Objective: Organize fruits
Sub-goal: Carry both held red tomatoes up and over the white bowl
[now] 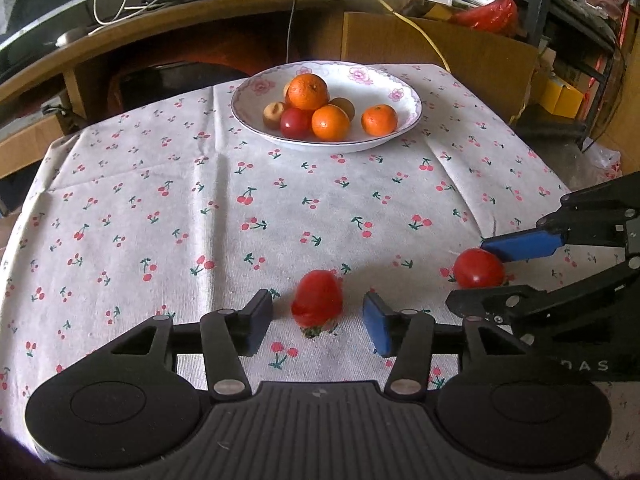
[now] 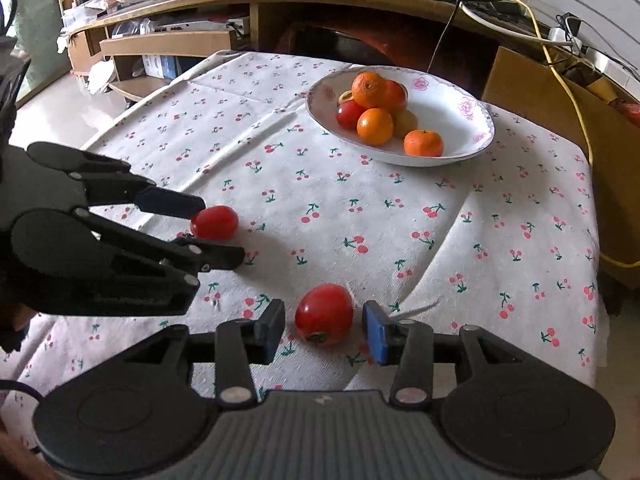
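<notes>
Two red tomatoes lie on the cherry-print tablecloth (image 1: 360, 200). The smaller tomato (image 1: 317, 302) sits between the fingers of my left gripper (image 1: 318, 322), which is open with a gap on each side of the fruit. The same gripper (image 2: 222, 229) and tomato (image 2: 214, 222) show at the left of the right wrist view. The other tomato (image 2: 325, 314) lies between the fingers of my right gripper (image 2: 324, 330), also open, its pads clear of the fruit. That tomato (image 1: 478, 268) and gripper (image 1: 468, 274) appear at the right of the left wrist view.
A white flowered plate (image 1: 360, 88) (image 2: 448, 108) at the table's far side holds three oranges, a red fruit and small brown fruits. A cardboard box (image 1: 440, 44) and a wooden desk (image 1: 180, 20) with cables stand behind the table. A yellow cable (image 2: 576, 108) runs along the right edge.
</notes>
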A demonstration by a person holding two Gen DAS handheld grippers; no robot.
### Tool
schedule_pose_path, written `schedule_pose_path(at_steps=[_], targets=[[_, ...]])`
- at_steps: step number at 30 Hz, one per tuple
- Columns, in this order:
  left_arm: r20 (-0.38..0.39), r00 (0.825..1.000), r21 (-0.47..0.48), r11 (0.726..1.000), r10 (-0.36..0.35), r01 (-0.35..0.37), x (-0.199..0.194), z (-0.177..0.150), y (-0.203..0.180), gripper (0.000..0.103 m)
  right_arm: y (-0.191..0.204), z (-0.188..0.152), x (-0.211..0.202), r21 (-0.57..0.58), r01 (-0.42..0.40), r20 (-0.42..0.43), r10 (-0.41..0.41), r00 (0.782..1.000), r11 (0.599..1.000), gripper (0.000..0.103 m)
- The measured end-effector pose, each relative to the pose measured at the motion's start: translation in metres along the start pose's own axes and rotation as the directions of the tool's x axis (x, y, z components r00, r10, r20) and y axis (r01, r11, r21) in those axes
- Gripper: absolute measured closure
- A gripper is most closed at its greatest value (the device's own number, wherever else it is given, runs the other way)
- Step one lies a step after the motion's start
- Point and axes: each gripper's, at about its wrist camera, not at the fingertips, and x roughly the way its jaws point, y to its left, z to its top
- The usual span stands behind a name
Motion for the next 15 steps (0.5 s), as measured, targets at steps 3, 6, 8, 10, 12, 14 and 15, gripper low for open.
schedule_pose_path(at_steps=[3,6,8,10,12,14,15], targets=[[-0.001,1.0,-0.004,1.0,0.009,-0.009,0.0008,0.0004,0.002,0.042,-0.0011,0.0026,-0.0019,0.009,0.006,0.011,-0.006,1.0,1.0,0.043],[0.0,1.0,-0.002,1.0,0.012,-0.012,0.0012,0.0,0.002,0.041,0.0,0.0036,-0.0003,0.008,0.01,0.008,-0.01,1.0,1.0,0.043],[0.001,1.0,-0.004,1.0,0.015,-0.015,0.0019,0.0004,0.0017,0.041,0.0022,0.0031,0.0016,0.001,0.009,-0.004,-0.009,1.0,1.0,0.044],[0.003,1.0,0.0,1.0,0.017,-0.017,0.0024,0.0012,0.0009,0.049,0.0044,0.0018,0.0037,-0.005,0.009,-0.014,-0.009,1.0,1.0,0.044],[0.0,1.0,-0.006,1.0,-0.001,0.001,0.0014,0.0019,0.0003,0.067,0.0067,0.001,0.003,-0.018,0.027,-0.013,-0.028,1.0,0.999,0.053],[-0.001,1.0,0.005,1.0,0.005,-0.005,0.0005,0.0017,-0.0019,0.069,0.0056,0.0014,0.002,-0.008,0.027,-0.017,-0.027,0.999,1.0,0.054],[-0.002,1.0,0.008,1.0,0.005,-0.005,0.0001,0.0015,-0.0025,0.069,0.0052,0.0014,0.0017,-0.003,0.026,-0.018,-0.026,0.999,1.0,0.054]])
